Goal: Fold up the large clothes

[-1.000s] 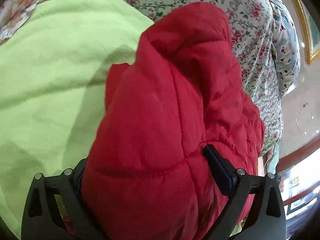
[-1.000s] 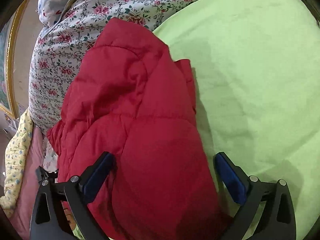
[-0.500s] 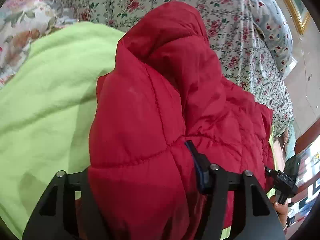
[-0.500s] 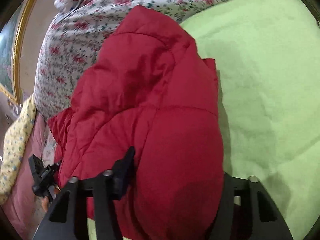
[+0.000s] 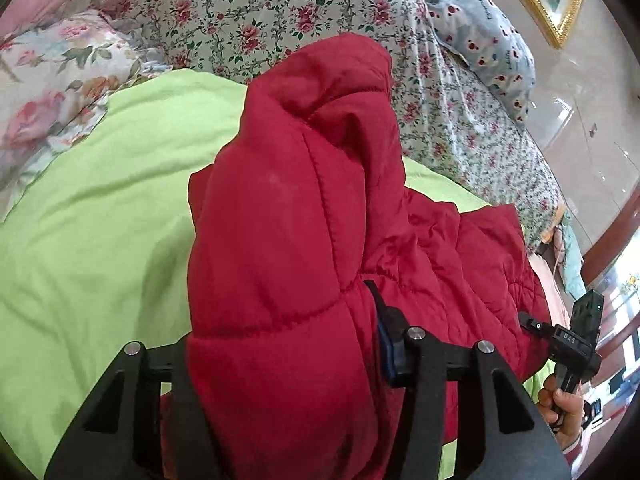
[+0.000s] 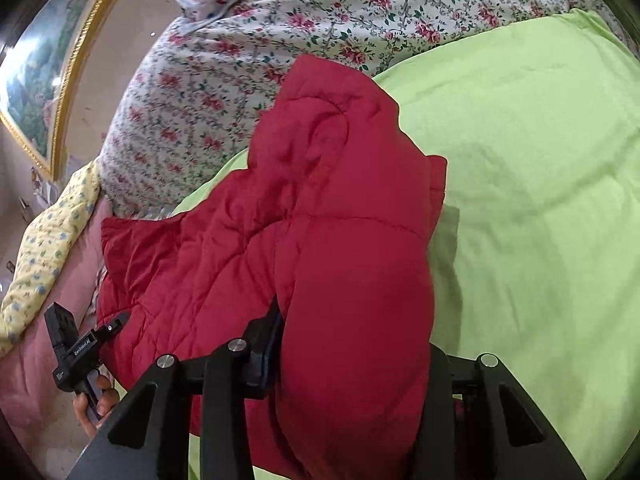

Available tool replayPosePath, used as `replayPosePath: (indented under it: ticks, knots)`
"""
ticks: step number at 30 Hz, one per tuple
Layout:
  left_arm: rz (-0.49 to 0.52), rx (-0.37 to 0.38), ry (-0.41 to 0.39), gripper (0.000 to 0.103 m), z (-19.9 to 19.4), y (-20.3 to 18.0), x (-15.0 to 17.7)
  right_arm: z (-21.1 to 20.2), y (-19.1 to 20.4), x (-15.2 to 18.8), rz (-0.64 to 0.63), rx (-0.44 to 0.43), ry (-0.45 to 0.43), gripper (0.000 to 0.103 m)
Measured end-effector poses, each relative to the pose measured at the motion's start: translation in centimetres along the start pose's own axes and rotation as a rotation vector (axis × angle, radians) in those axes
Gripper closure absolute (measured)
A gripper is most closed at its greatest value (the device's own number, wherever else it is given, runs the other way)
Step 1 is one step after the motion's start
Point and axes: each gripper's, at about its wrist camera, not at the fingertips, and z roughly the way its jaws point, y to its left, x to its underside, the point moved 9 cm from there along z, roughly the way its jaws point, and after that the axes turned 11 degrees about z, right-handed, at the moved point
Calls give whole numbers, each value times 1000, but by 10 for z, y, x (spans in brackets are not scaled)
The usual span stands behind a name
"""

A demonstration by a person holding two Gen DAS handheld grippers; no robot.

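Note:
A red quilted puffer jacket (image 5: 296,208) lies bunched on a lime green blanket (image 5: 88,220). My left gripper (image 5: 276,356) is shut on a thick fold of the jacket, which bulges between the fingers and hides the tips. My right gripper (image 6: 352,356) is shut on another thick fold of the same jacket (image 6: 320,208), over the green blanket (image 6: 540,184). The right gripper also shows at the right edge of the left wrist view (image 5: 568,340), and the left one at the lower left of the right wrist view (image 6: 76,348).
A floral sheet (image 5: 248,12) covers the bed beyond the blanket. A pale blue pillow (image 5: 484,40) lies at the back. A gold picture frame (image 6: 56,92) hangs on the wall. Pink and yellow bedding (image 6: 44,240) lies at the bed's side.
Both grippers have closed from wide open onto folds of the red jacket. The jacket is lifted and bunched more, and more of the floral sheet shows behind it.

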Motion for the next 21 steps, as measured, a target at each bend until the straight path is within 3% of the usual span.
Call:
replayPosePath:
  ticks: [6,13,21]
  knots:
    - [-8,24,43,53,-17,-2,25,-33,0,34,-23,2,16,64]
    - [23,-2,97,49,-22,-4,51,-46,-10,51,-36,21,46,63]
    - [13,-143,110,22,-20,10,60,-46,-18,52,-48,106,34,48]
